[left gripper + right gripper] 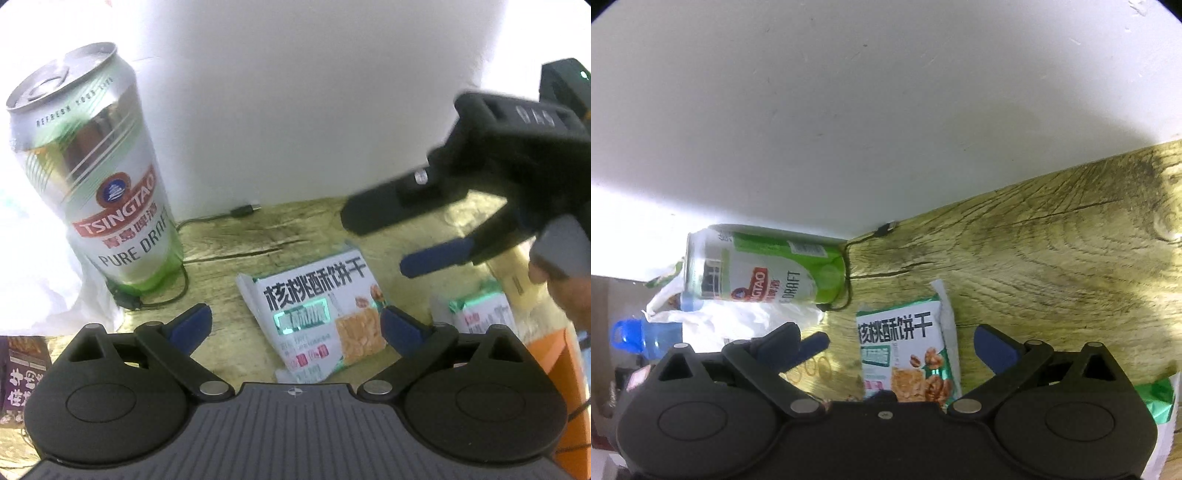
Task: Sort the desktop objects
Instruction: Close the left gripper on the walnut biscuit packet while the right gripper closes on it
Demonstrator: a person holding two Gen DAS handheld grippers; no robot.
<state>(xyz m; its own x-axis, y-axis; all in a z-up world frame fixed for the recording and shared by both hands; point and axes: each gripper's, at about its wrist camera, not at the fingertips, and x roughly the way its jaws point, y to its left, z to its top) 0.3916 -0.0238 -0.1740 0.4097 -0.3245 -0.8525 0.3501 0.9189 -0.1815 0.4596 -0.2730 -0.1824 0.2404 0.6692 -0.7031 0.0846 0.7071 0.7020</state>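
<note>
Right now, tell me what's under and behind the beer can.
The beer can stands on the wooden desk. A thin black cable loops around its base. Behind it is only the white wall; whether the cable runs under the can is hidden.

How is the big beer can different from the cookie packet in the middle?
The beer can stands upright on the wooden table, while the cookie packet lies flat on it. The can is a round, shiny cylinder of silver and green; the packet is a flat white and green pouch with a biscuit picture. The can rises far taller than the packet. Both rest on the table and neither is held, as the left gripper and right gripper are open.
</note>
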